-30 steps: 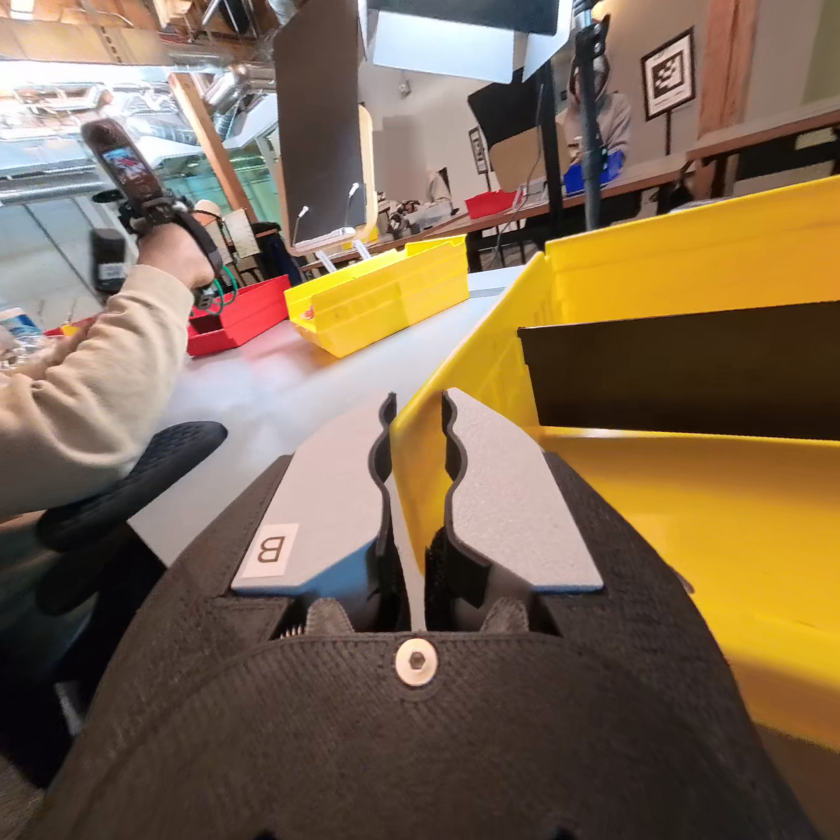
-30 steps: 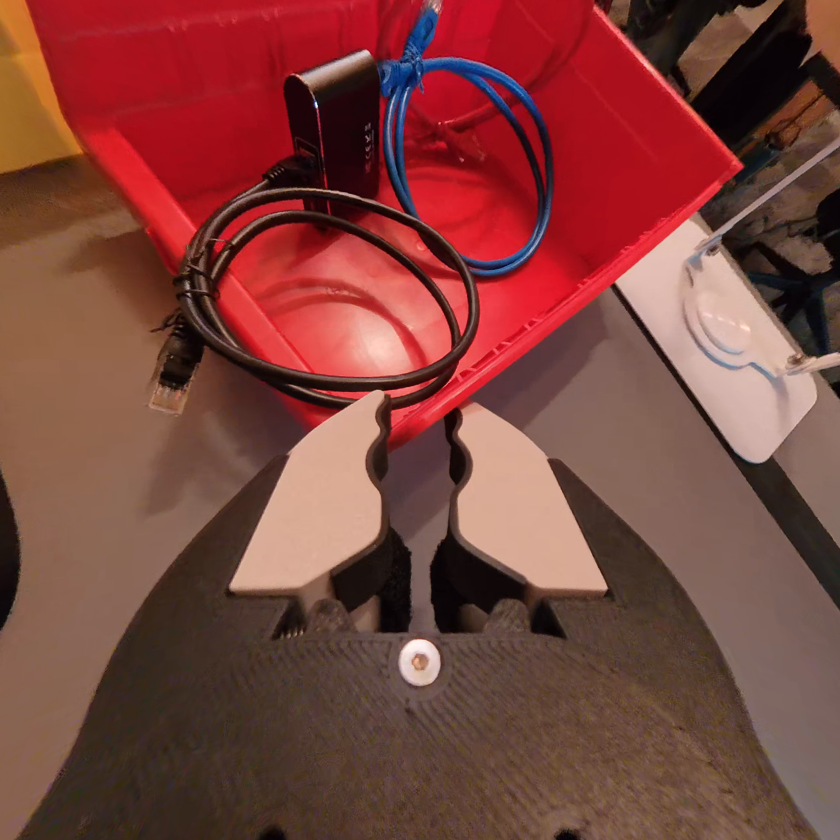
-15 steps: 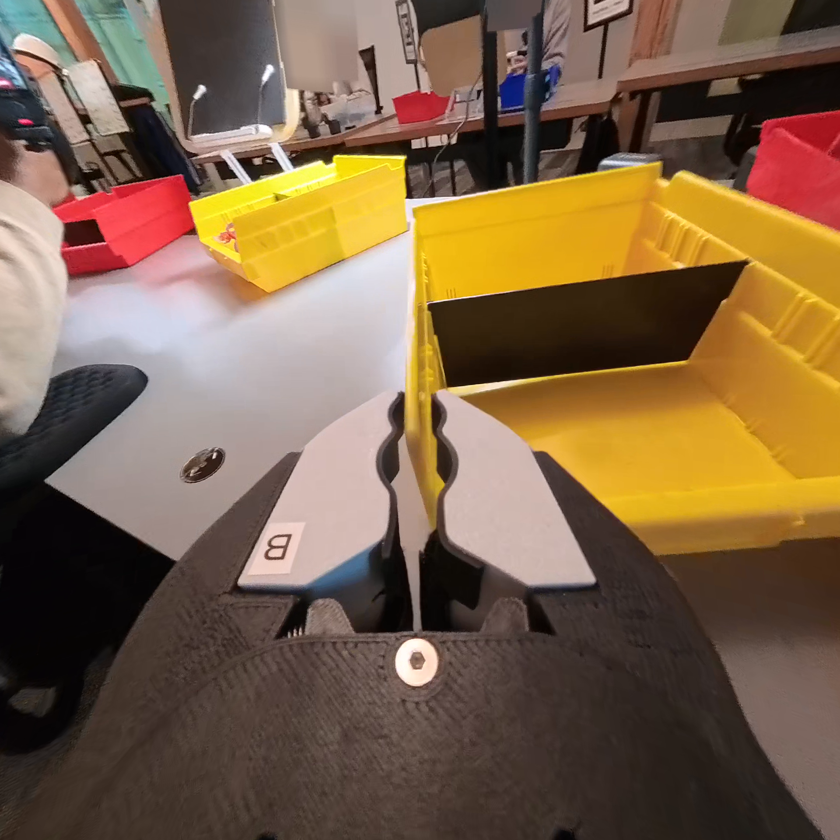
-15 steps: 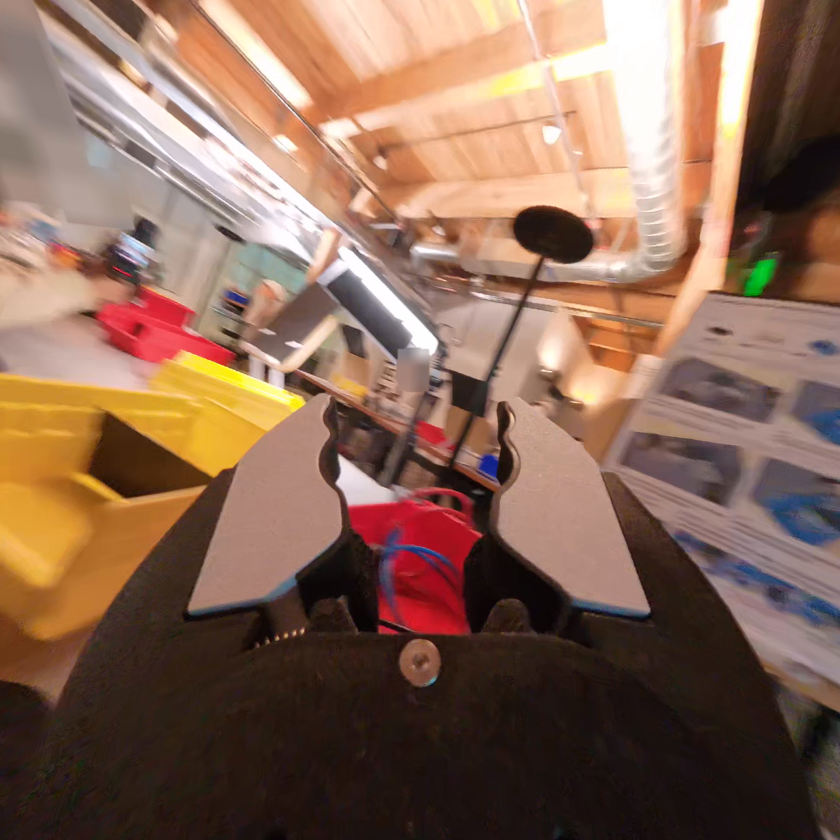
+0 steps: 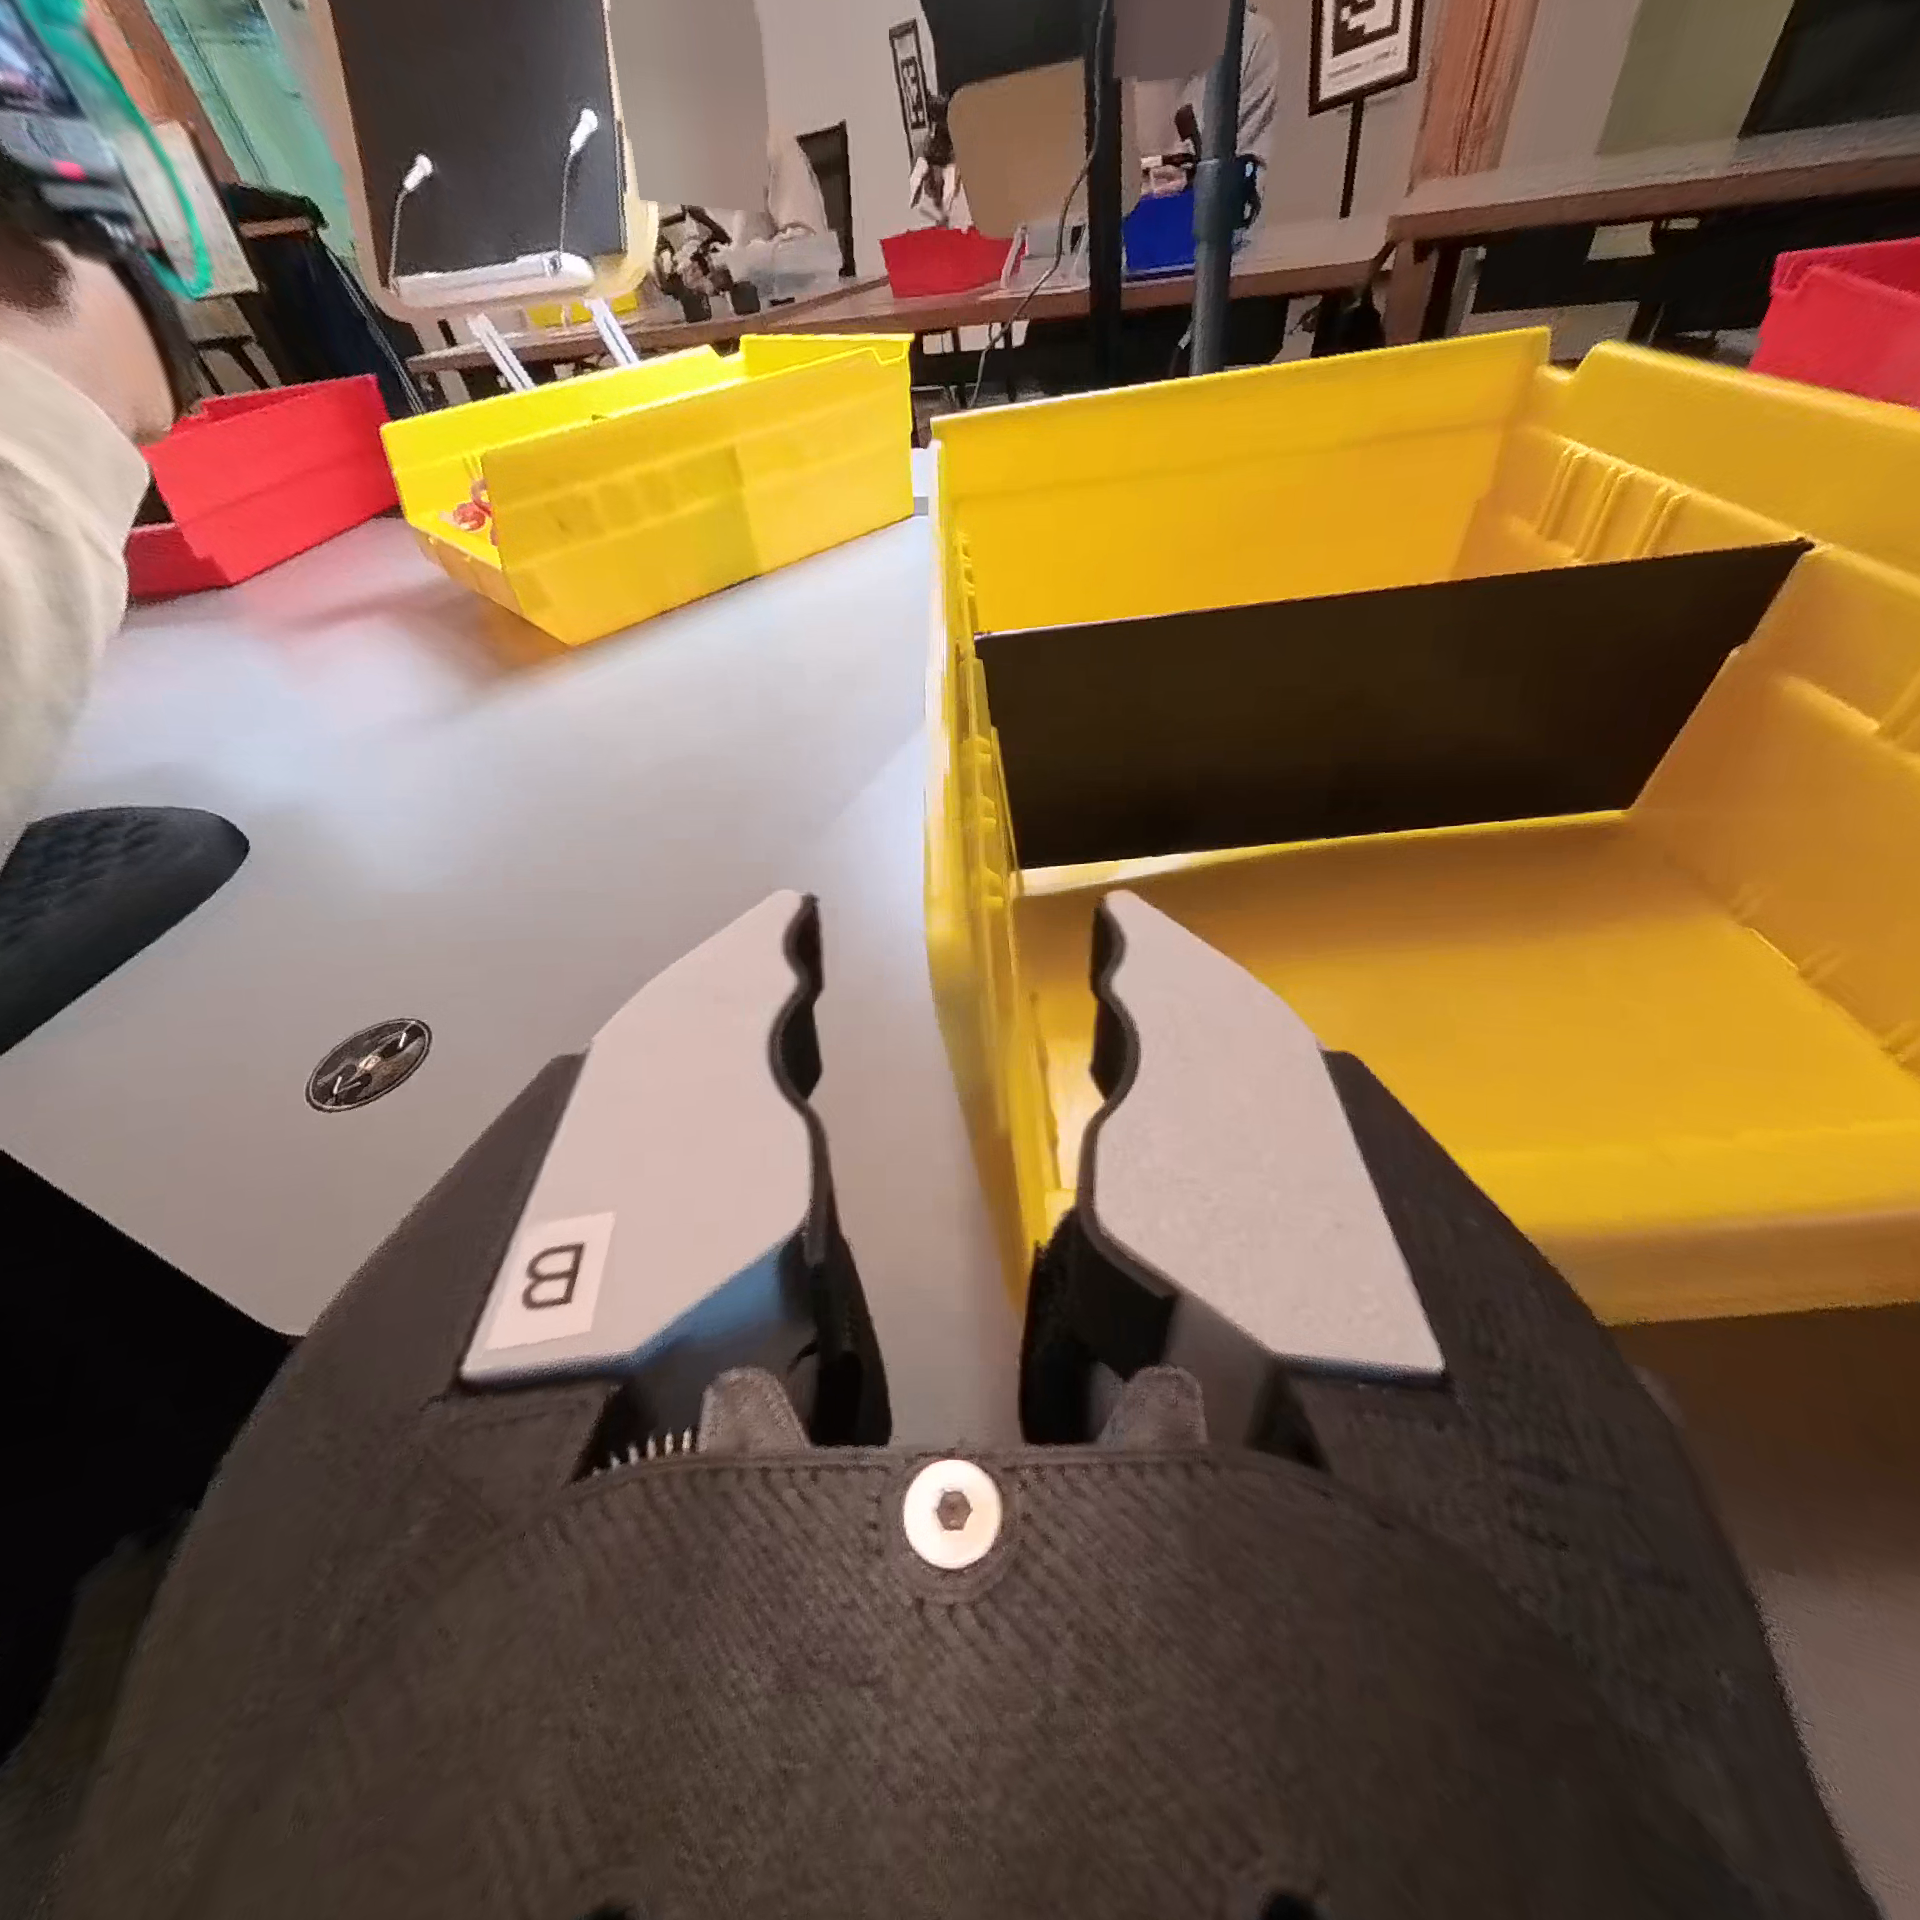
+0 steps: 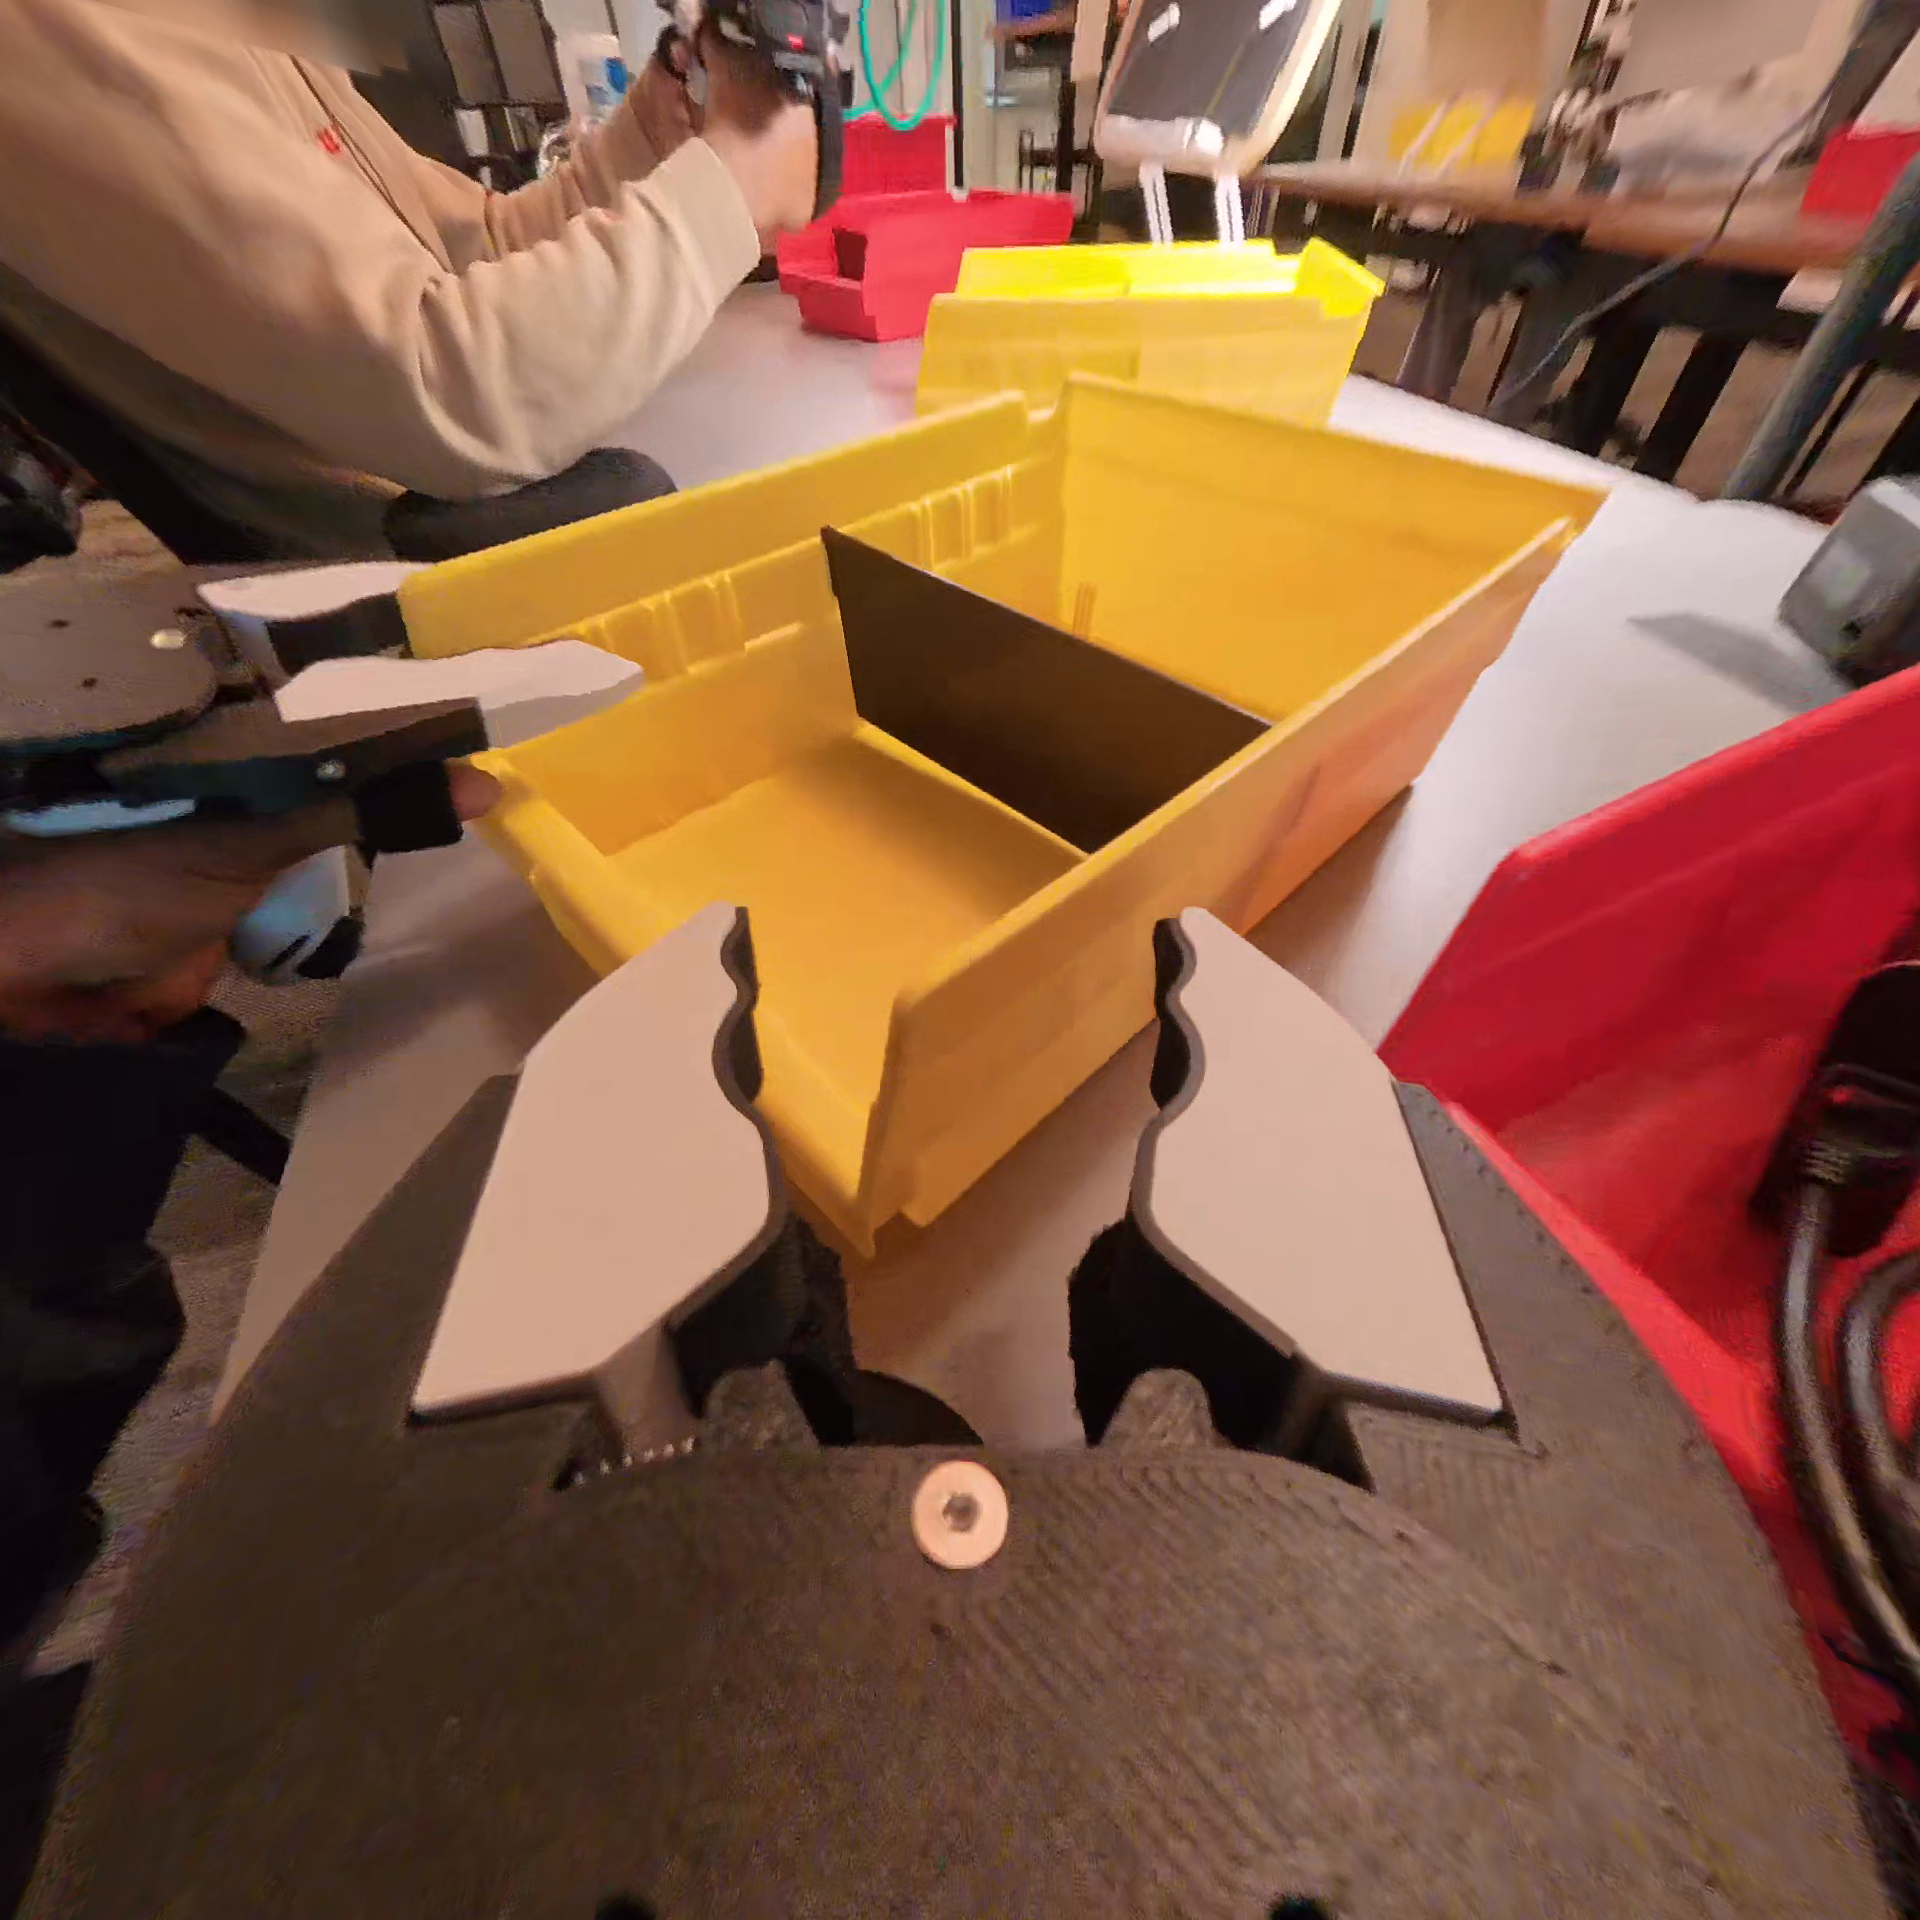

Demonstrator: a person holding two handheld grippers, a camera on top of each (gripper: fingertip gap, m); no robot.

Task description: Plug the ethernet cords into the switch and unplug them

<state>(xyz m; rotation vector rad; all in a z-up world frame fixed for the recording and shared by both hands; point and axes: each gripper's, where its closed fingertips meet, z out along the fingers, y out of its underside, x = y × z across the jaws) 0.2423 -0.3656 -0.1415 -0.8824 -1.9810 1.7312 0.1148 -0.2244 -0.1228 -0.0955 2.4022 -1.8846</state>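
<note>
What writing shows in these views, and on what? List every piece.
White paper sticker on the left claw: one printed character, which I will not quote.
Black-framed square sign at the back: a patterned marker, no readable words.
Round dark disc set in the grey tabletop: its mark is too small to read.
Beige sweater: a small red mark, blurred.

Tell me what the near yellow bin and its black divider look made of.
Yellow bin: apparently moulded plastic, glossy, with ribbed walls and thin uniform edges. Black divider: a thin flat matte sheet, possibly plastic or card; the look leaves it open.
</note>
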